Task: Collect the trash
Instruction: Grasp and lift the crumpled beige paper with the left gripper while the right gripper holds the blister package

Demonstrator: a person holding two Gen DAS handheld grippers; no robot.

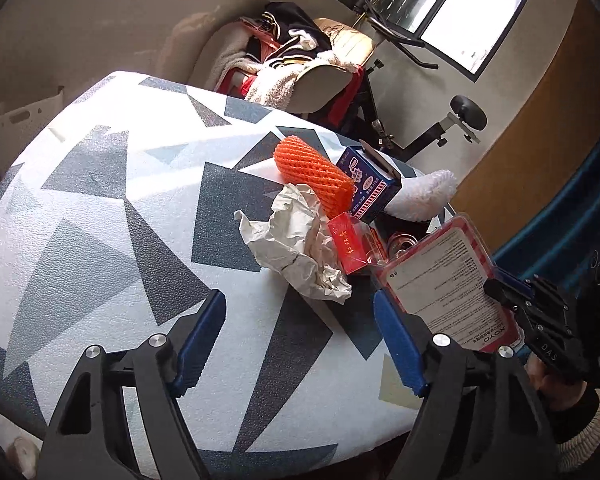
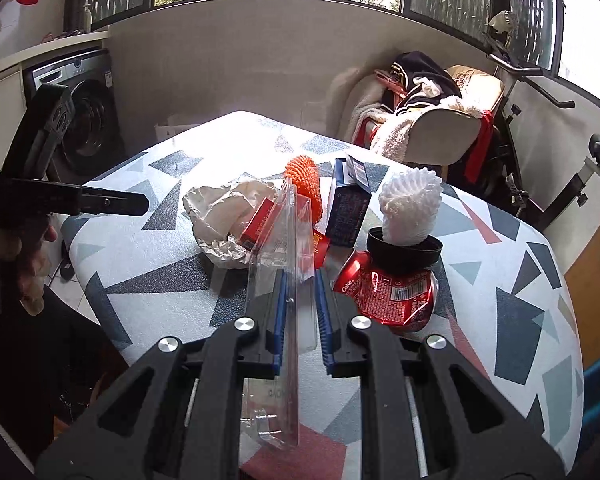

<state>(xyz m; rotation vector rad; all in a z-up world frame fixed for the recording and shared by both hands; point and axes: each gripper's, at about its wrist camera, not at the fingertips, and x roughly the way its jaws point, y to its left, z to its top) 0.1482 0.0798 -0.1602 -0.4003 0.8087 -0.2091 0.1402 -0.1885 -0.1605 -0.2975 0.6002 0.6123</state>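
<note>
The left gripper (image 1: 300, 340) hovers with jaws apart, nothing between them. The right gripper (image 2: 300, 300) clamps a clear plastic package (image 2: 288, 248), edge-on and hard to read. Crumpled paper (image 2: 220, 220), an orange foam net (image 2: 306, 184), a blue box (image 2: 346, 216) and a crushed can (image 2: 392, 292) crowd the patterned table (image 2: 520, 312); its left half lies bare.

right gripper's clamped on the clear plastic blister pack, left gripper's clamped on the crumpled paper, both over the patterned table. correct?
Not quite: the left gripper holds nothing; in the left wrist view its jaws stand open short of the crumpled paper. The right gripper does clamp the clear plastic blister pack, over the patterned table.
</note>
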